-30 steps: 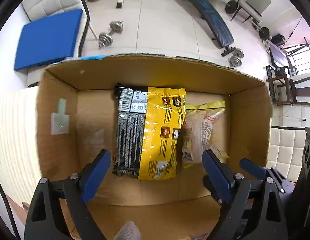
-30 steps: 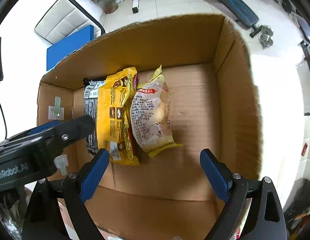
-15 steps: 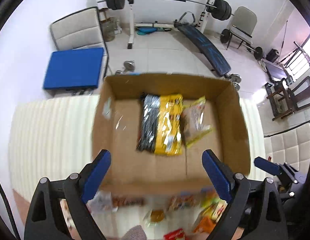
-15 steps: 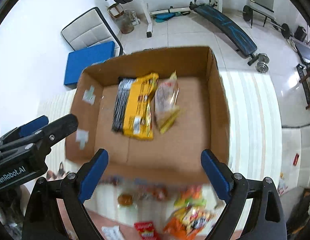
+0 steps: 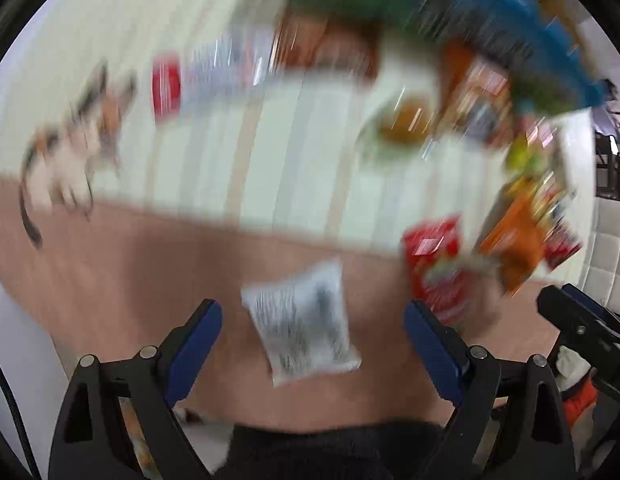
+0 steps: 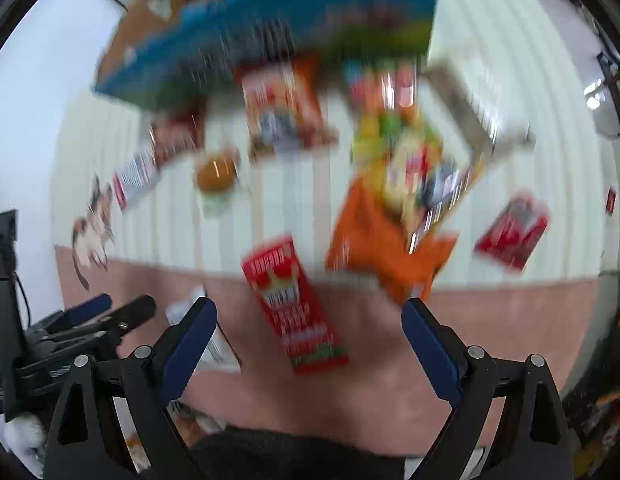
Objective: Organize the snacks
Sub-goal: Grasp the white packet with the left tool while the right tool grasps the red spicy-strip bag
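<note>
Blurred, seemingly striped cloth (image 5: 294, 152) under snacks (image 6: 294, 304)

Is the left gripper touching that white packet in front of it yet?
Apart. In the left wrist view the white packet lies between the open fingers of the left gripper, with bare pink surface visible on both sides.

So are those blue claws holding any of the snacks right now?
No, nothing is held. The left tool is open above a white packet, and the right tool is open above a red packet. Neither tool's fingers touch a packet.
</note>
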`<state>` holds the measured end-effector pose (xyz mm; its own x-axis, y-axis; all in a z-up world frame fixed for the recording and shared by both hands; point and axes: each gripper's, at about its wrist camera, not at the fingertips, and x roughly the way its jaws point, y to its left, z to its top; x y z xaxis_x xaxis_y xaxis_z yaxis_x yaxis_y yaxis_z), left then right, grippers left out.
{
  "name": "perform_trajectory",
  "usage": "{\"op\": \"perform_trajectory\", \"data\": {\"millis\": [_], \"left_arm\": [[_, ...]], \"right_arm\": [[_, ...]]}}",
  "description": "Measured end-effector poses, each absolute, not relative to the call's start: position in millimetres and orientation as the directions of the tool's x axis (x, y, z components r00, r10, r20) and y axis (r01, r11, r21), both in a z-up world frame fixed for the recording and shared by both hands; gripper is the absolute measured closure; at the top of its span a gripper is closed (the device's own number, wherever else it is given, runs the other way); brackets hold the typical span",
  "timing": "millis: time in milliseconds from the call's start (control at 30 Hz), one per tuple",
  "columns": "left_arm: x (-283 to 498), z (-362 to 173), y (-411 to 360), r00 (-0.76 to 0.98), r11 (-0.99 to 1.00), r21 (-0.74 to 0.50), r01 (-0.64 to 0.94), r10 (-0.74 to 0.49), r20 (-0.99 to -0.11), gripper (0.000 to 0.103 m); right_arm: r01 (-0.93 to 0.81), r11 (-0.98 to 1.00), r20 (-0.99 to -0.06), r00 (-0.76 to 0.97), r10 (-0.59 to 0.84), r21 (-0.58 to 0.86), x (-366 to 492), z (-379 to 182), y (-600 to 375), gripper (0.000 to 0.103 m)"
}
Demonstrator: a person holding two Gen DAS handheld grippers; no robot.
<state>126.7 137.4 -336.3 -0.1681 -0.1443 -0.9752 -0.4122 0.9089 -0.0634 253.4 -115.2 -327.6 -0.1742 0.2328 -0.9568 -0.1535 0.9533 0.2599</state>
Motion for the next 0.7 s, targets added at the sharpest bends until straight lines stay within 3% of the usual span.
{"op": "perform_trajectory", "data": {"millis": [300,433,633,700], "left_arm": [[95.2,-412.5,131.5,-0.275,0.862,-0.033,-0.506,-0.198,-0.941,0.01],[88.0,-417.7,128.7,-0.263,0.862,-0.005,-0.506,-0.16,-0.951,0.033],[77.4,-411.2,121.2,-0.248,0.891,0.048,-0.451,-0.073,-0.966,0.033],[73.3,-413.4,124.5,-0.252,0.889,0.061,-0.453,-0.062,-0.966,0.033]], "right_arm": [[-0.161,0.963,-0.962,-0.205,0.18,0.215,216.1,-371.4,-100.5,0.007],[-0.182,0.962,-0.963,-0.214,0.161,0.202,211.2,-384.0,-81.1,0.007],[-0.211,0.966,-0.971,-0.215,0.105,0.151,205.3,-402.5,-52.2,0.011],[-0.241,0.964,-0.977,-0.204,0.065,0.114,201.6,-409.4,-41.7,0.024]]}}
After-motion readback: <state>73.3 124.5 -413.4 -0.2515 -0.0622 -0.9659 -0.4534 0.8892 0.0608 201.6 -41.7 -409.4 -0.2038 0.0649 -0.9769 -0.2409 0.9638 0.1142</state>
